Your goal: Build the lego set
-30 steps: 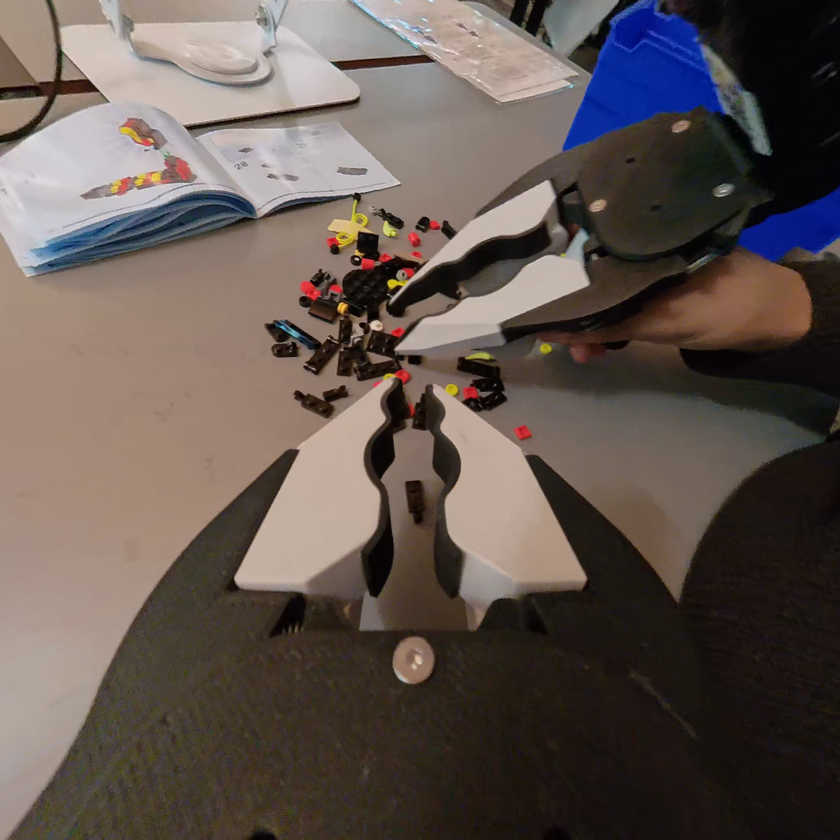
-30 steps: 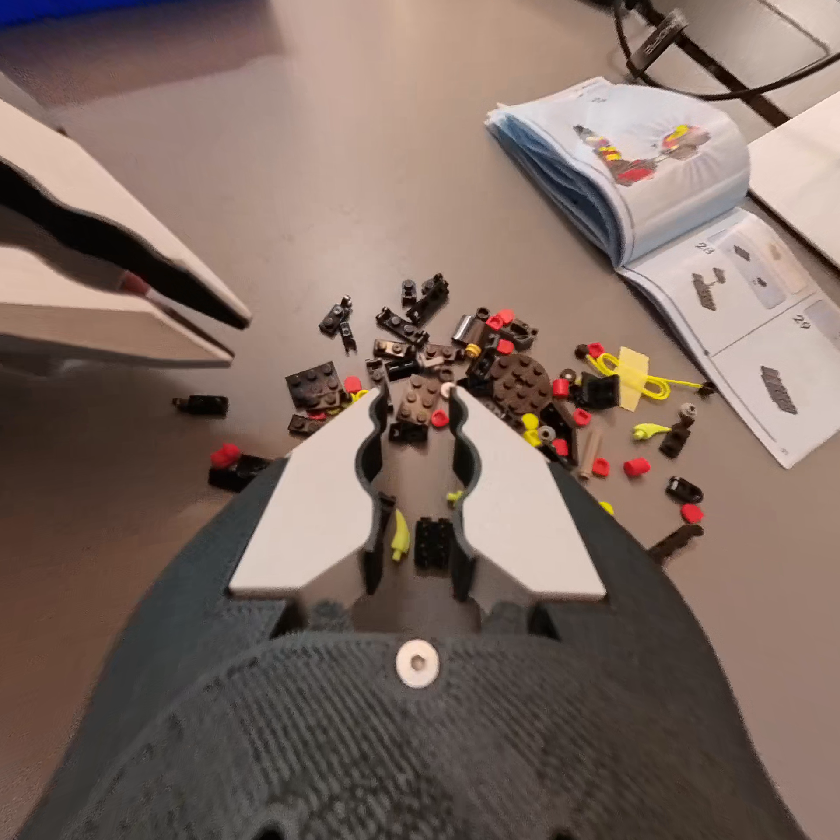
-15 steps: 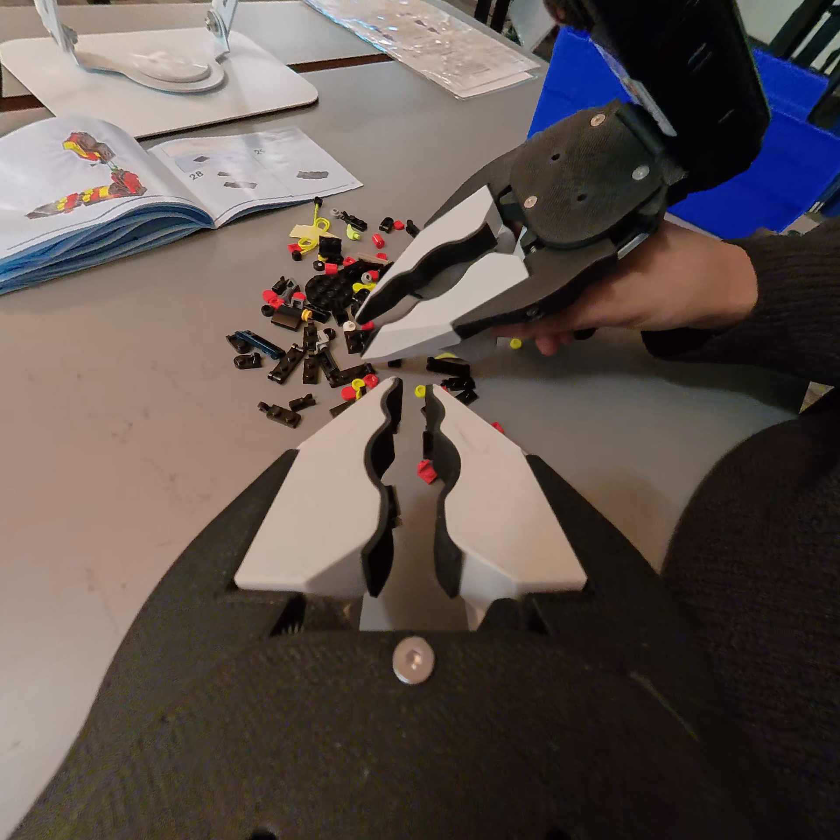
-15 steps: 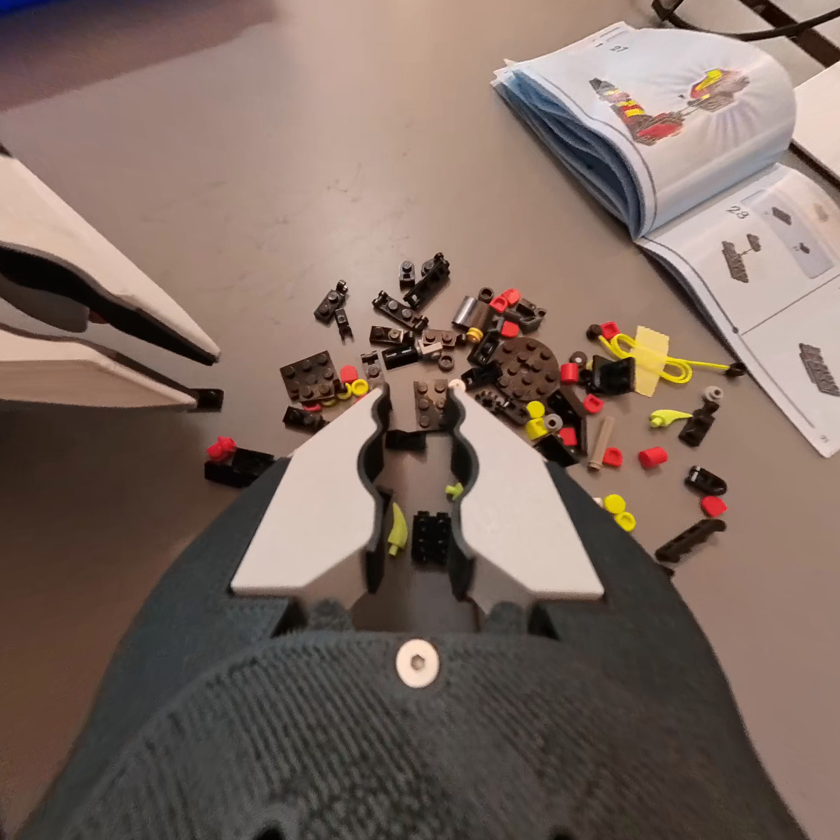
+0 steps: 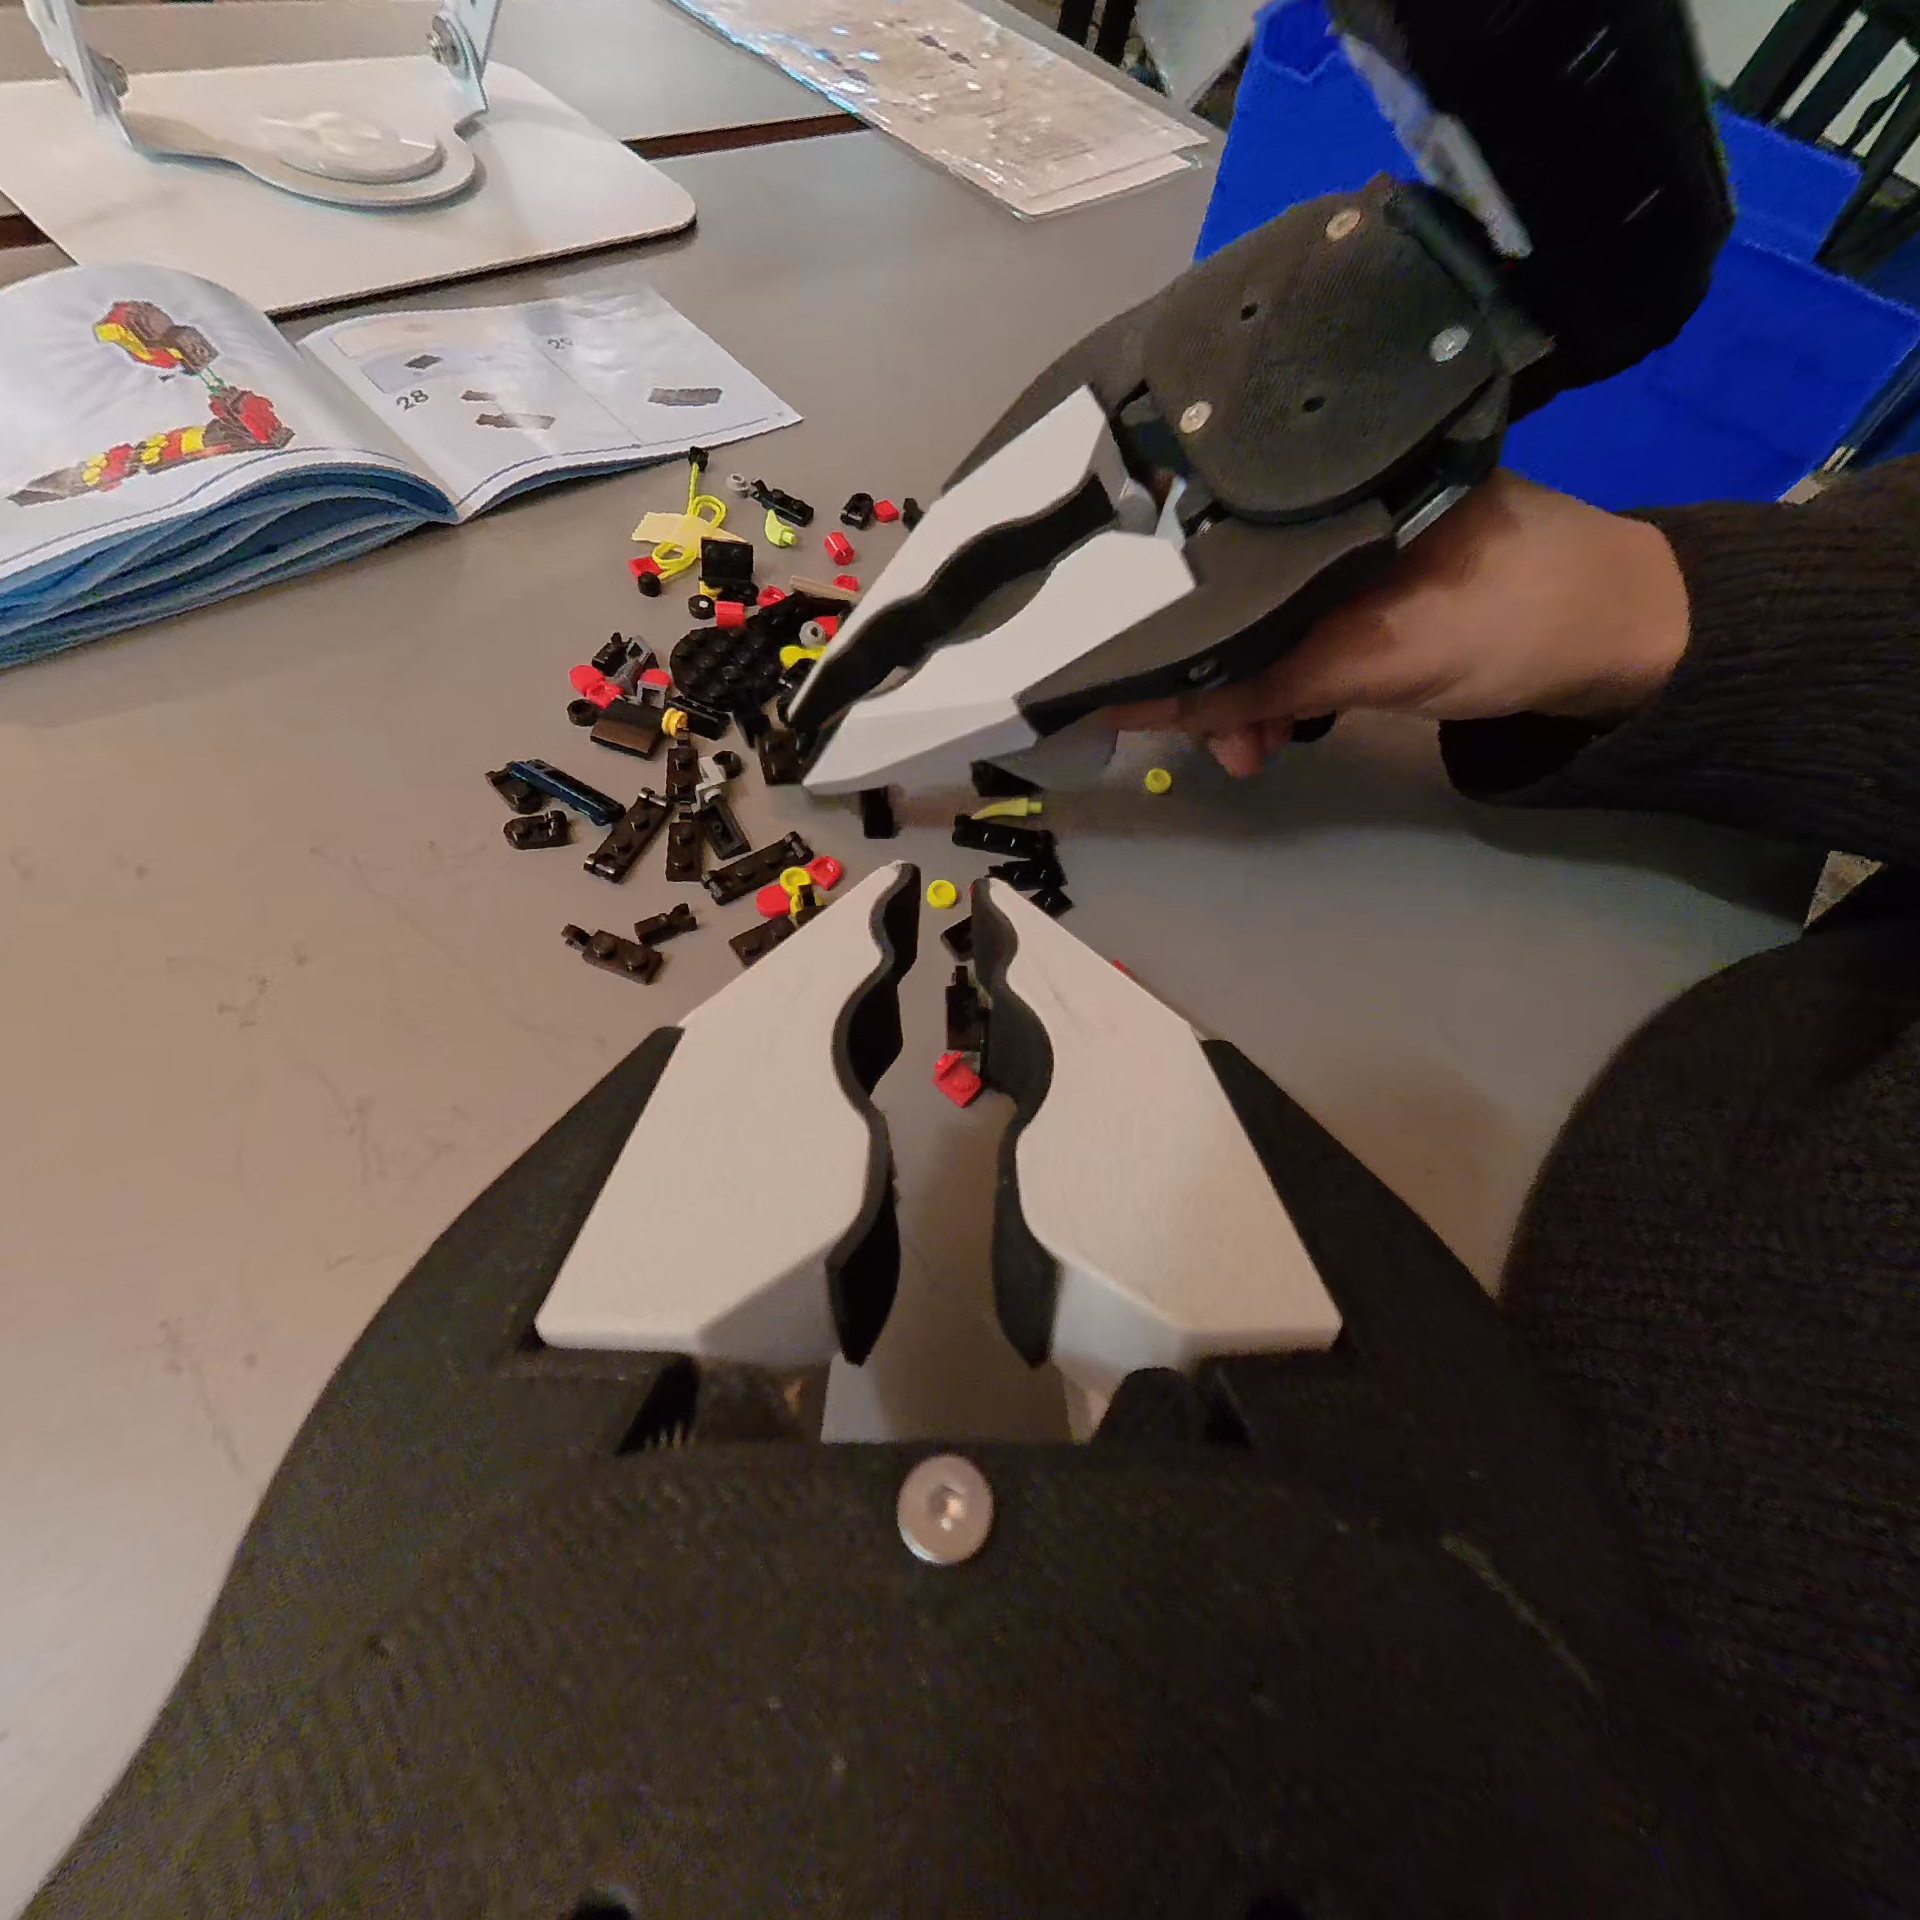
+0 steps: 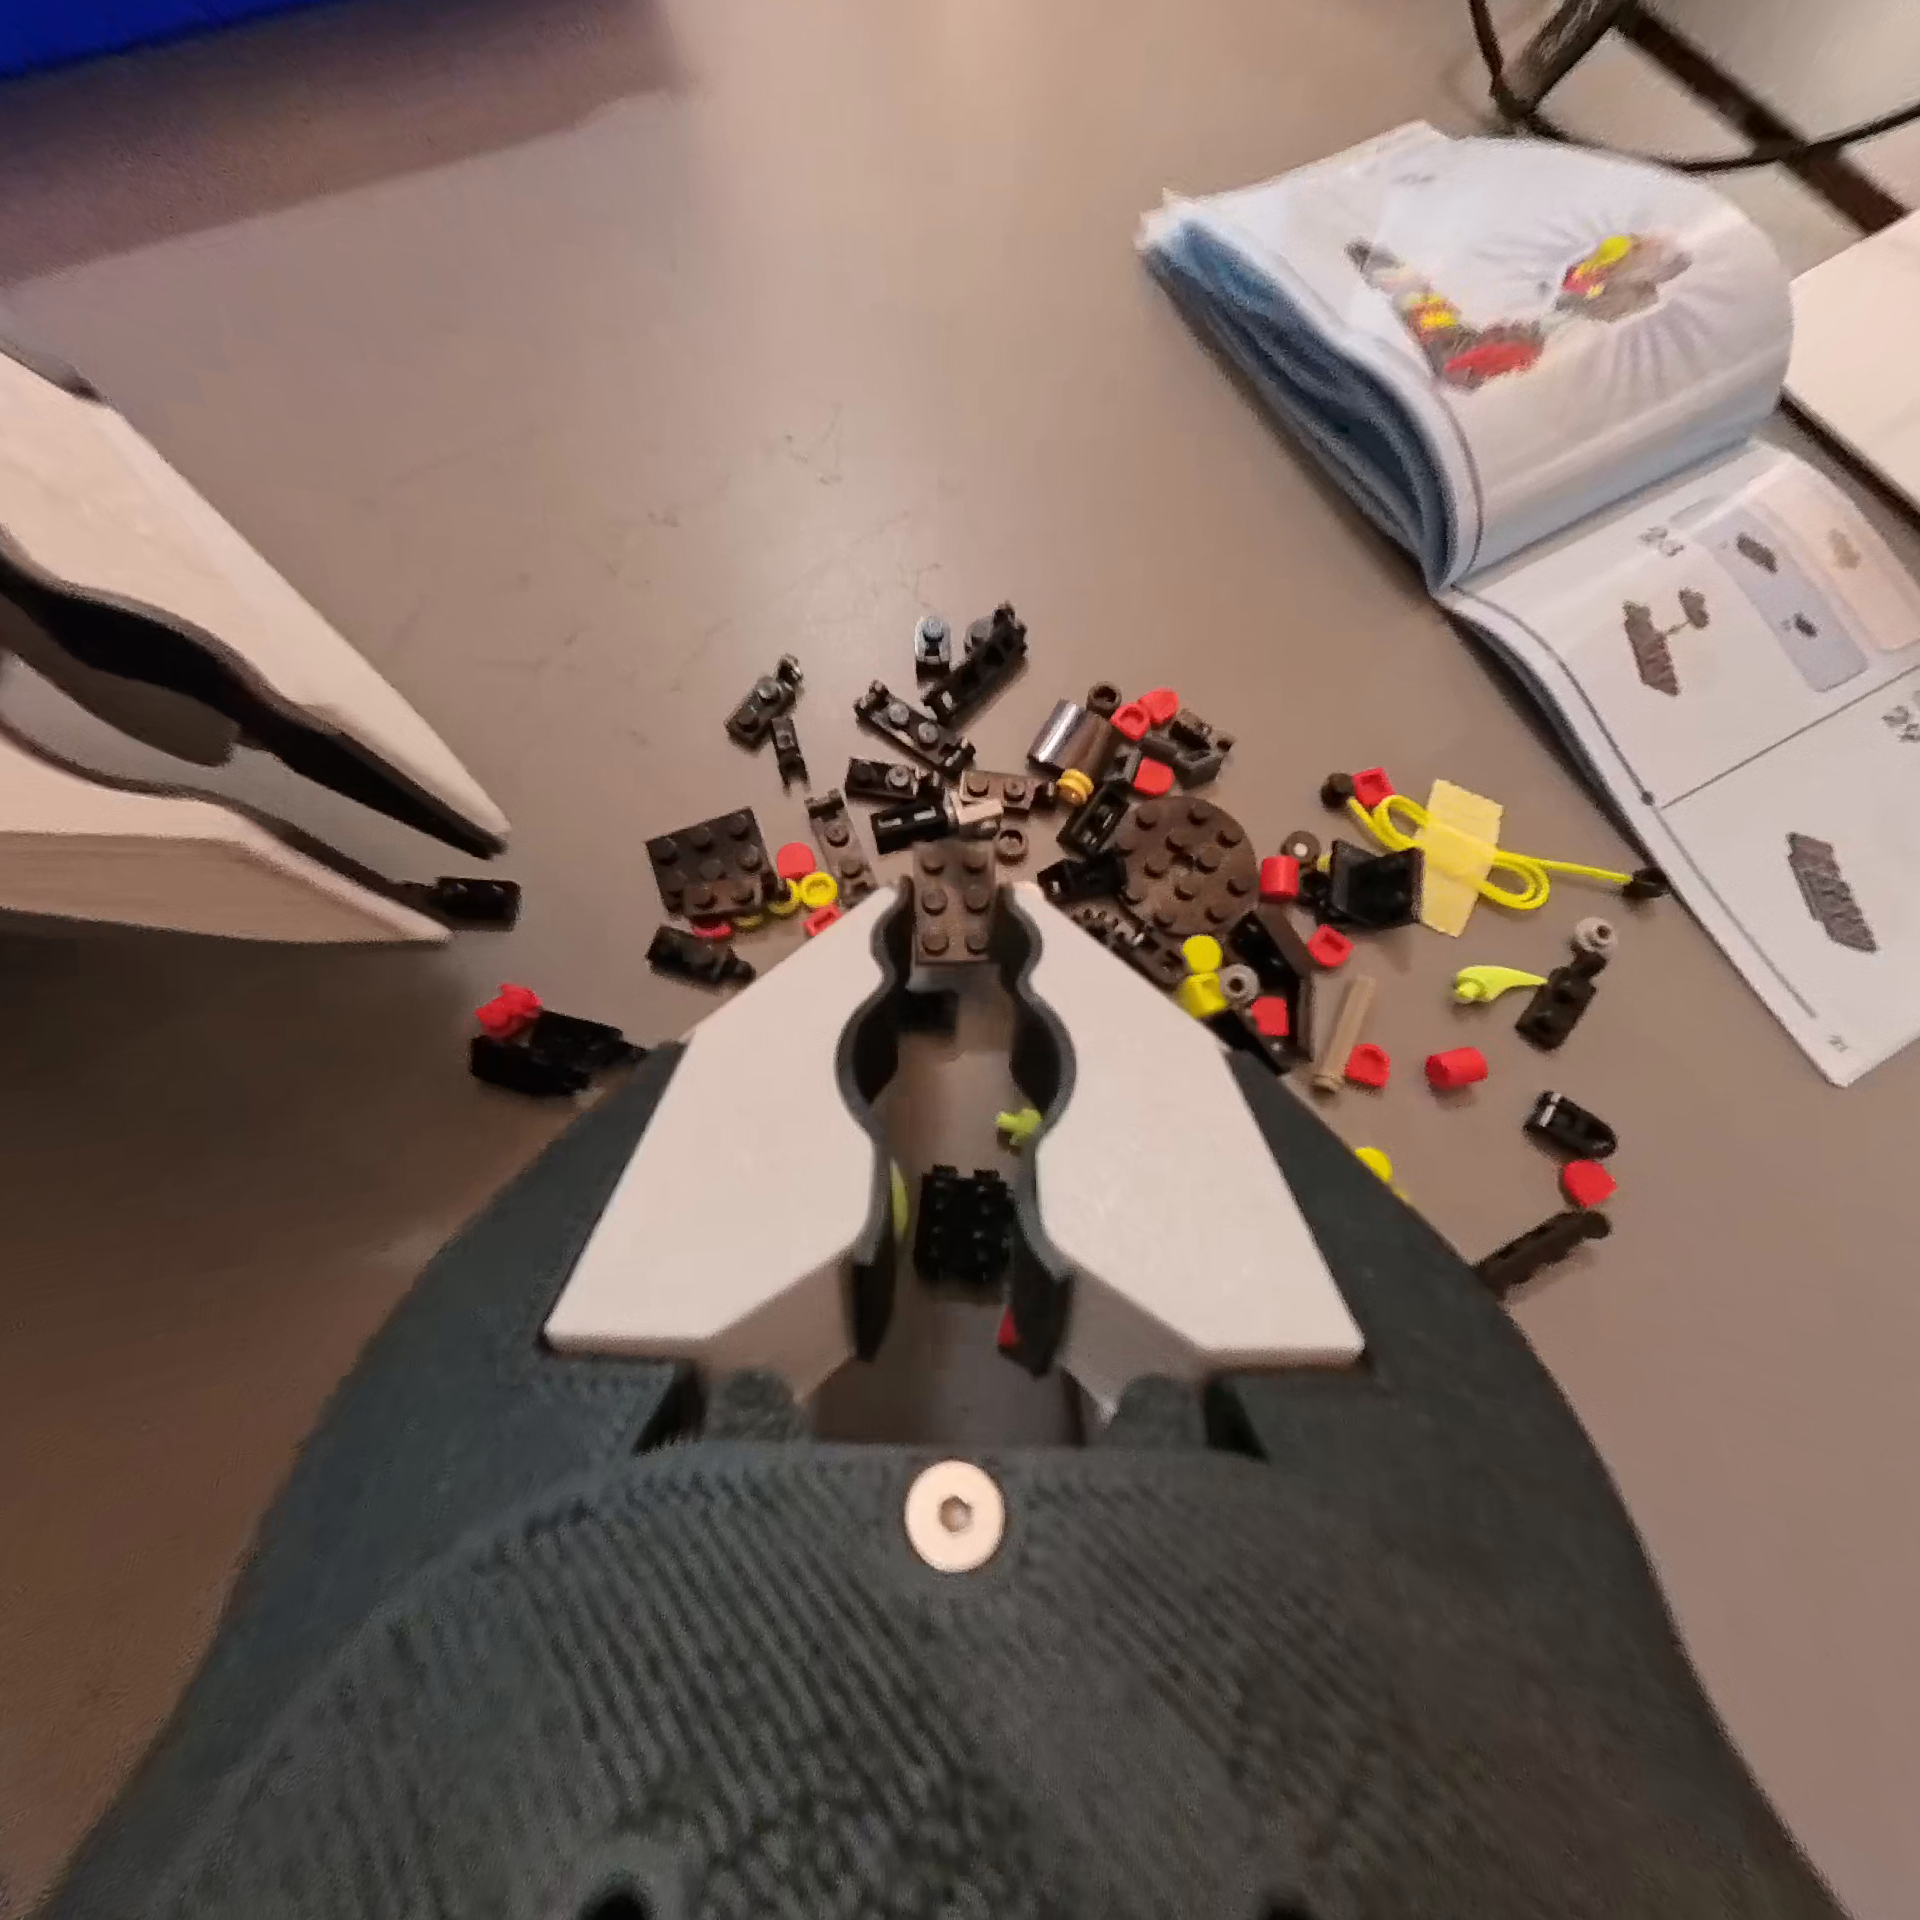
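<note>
Lying scattered on the grey table (image 5: pixel 260 1039), the lego pieces (image 5: pixel 727 727) form a loose pile of black, brown, red and yellow bits just ahead of both grippers. In the right wrist view the right gripper (image 6: pixel 956 899) has its tips on either side of a dark brown studded plate (image 6: pixel 954 914); the tips seem to touch its edges, but motion blur makes it unclear whether they actually clamp it. A brown round plate (image 6: pixel 1184 862) sits just beside it, partly covered by a small black piece. Seen from the left wrist camera, those same tips bury into the pile and hide the plate. The left gripper (image 5: pixel 943 899) hovers near the pile's edge with its fingers slightly apart and nothing between the tips; a black piece (image 5: pixel 964 1013) and a red piece (image 5: pixel 956 1081) on the table show through the gap. An open instruction booklet (image 5: pixel 312 436) lies beyond the pile, cut off at the frame edge. A hand (image 5: pixel 1455 644) holds the right gripper.
</note>
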The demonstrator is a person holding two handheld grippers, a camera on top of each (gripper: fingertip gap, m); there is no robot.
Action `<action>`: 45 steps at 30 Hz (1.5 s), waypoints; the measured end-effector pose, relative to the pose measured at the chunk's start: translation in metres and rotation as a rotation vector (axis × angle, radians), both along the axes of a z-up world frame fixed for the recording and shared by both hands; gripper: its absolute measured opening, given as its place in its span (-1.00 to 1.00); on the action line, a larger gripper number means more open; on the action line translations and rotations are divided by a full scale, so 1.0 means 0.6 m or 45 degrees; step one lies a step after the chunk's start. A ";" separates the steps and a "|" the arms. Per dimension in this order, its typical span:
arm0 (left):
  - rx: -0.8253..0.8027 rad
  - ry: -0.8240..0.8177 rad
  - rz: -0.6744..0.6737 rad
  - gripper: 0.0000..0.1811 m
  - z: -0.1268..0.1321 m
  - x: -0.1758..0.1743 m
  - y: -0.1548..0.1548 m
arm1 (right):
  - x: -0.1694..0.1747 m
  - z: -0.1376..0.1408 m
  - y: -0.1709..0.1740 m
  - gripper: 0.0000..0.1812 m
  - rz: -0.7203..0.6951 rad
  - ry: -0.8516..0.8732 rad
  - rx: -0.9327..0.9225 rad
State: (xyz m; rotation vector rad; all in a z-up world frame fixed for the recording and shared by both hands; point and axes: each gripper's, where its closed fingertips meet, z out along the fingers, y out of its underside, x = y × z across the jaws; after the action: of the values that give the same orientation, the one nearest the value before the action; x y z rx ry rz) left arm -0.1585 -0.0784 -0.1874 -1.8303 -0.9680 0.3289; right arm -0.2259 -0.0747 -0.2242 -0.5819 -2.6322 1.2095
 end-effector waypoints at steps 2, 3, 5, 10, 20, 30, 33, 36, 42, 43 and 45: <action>-0.004 0.005 -0.006 -0.92 0.001 0.001 0.002 | 0.008 0.024 0.001 -0.85 0.035 -0.001 -0.069; -0.008 0.008 -0.008 -0.92 0.000 0.001 0.003 | 0.017 0.037 0.004 -0.85 0.077 0.001 -0.107; -0.020 0.012 -0.012 -0.92 -0.002 0.002 0.004 | 0.043 0.058 0.016 -0.85 0.195 0.009 -0.152; -0.053 0.024 -0.041 -0.93 -0.006 0.007 0.013 | 0.141 0.074 0.085 -0.85 0.603 0.090 -0.115; -0.084 -0.008 -0.115 -0.93 -0.026 0.014 0.039 | 0.203 -0.012 0.147 -0.85 0.733 -0.075 0.092; -0.053 -0.041 -0.084 -0.93 -0.029 0.008 0.028 | 0.191 0.024 0.160 -0.69 0.626 -0.030 -0.028; -0.054 -0.045 -0.085 -0.93 -0.031 0.008 0.027 | 0.180 0.041 0.173 -0.70 0.555 0.003 -0.097; -0.040 -0.065 -0.100 -0.93 -0.033 0.010 0.032 | 0.177 0.035 0.173 -0.68 0.563 0.023 -0.081; -0.046 -0.080 -0.102 -0.93 -0.038 0.009 0.032 | 0.196 -0.012 0.174 -0.65 0.634 -0.059 0.080; -0.045 -0.083 -0.097 -0.93 -0.039 0.008 0.031 | 0.196 -0.016 0.175 -0.65 0.633 -0.061 0.094; -0.037 -0.091 -0.089 -0.93 -0.040 0.006 0.028 | 0.195 -0.018 0.175 -0.64 0.631 -0.070 0.097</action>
State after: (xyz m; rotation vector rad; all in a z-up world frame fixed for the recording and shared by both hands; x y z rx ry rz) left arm -0.1549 -0.0617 -0.2112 -1.9086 -0.9500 0.2370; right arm -0.1087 0.0306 -0.2349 0.0637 -2.9551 1.2103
